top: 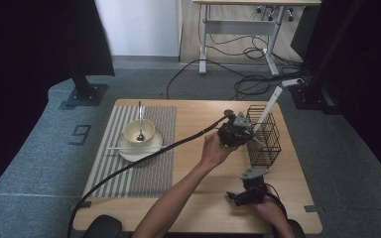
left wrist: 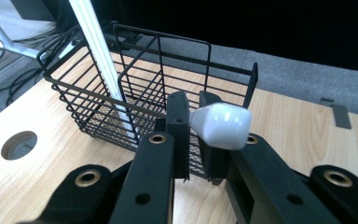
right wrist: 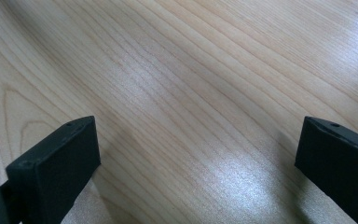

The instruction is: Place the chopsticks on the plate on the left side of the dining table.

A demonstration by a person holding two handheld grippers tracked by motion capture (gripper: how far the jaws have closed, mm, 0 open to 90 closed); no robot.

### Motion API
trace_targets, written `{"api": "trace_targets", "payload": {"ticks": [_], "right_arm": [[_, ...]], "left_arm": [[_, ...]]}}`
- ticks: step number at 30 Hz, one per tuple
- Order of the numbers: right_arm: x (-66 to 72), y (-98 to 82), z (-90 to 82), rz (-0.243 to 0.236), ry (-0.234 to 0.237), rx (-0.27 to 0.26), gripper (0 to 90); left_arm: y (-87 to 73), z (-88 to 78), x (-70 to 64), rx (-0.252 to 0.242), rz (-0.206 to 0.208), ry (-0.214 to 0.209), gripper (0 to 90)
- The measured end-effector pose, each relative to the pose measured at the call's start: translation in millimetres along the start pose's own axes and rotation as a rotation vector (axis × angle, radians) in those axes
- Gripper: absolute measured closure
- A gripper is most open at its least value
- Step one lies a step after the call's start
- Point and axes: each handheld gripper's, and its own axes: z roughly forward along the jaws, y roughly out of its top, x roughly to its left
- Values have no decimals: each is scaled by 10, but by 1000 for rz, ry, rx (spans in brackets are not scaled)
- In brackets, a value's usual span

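My left gripper [top: 248, 135] hovers by the near side of a black wire basket [top: 264, 144] at the table's right. Its jaws stand almost together, shut on a white stick [left wrist: 221, 126] whose blunt end points back toward the camera of the left gripper view [left wrist: 193, 100]. A second long white stick [top: 270, 105] leans upright in the basket [left wrist: 98, 93], with its top sticking out [left wrist: 98, 51]. My right gripper [top: 233, 197] rests low near the table's front edge, open, with bare wood between its jaws [right wrist: 198, 144].
On a striped placemat [top: 144, 168] at the left stand a plate [top: 134, 154] and a cream bowl [top: 146, 130] with a spoon [top: 140, 119] in it. A white stick [top: 129, 148] lies across the plate. A round hole [left wrist: 18, 144] is in the tabletop.
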Motion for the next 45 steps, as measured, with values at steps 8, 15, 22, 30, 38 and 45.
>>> {"api": "trace_targets", "payload": {"ticks": [8,15,22,30,38,45], "right_arm": [[0,0,0,0,0,0,0],[0,0,-1,0,1,1,0],[-1,0,-1,-1,0,1,0],[-2,0,-1,-2,0,1,0],[-1,0,-1,-1,-1,2,0],[-3,3,0,-4,2,2,0]], "left_arm": [[59,-188,23,-7,9,-15,829],[119,-379,12,-12,21,-29,830],[121,-536,51,-35,-12,-67,831],[88,-769,182,-59,-53,-82,832],[84,-1045,240,-80,-57,-66,832],[36,-1269,303,-77,-58,-45,834]]}}
